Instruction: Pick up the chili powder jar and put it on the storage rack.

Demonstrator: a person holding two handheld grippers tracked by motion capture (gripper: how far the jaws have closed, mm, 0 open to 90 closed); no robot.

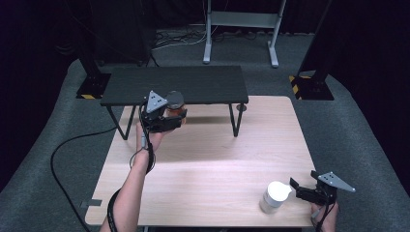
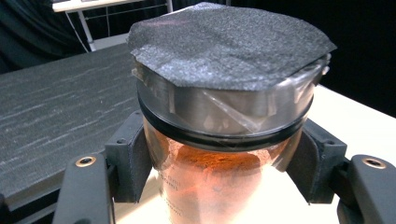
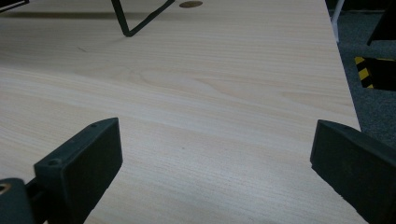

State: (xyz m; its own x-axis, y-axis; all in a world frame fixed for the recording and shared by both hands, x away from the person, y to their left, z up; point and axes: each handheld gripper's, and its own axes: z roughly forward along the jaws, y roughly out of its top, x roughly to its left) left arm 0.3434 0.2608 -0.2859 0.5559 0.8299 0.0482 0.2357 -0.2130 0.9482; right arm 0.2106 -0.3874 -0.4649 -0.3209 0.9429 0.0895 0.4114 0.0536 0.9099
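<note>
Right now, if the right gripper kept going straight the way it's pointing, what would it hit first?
Probably nothing soon: the open right gripper looks along bare table. The shelf leg stands far off, left of its line.

A: The jar [image 2: 219, 186] — what colour?
B: Clear glass, orange-brown inside, with a dark grey lid [image 2: 224, 42] of speckled texture.
A: And the shelf [image 1: 174, 84]?
B: Black, faintly streaked with grey. The table [image 1: 217, 164] is pale wood with fine grain.
A: The other container [image 1: 274, 197]?
B: White — beside black jaws.
</note>
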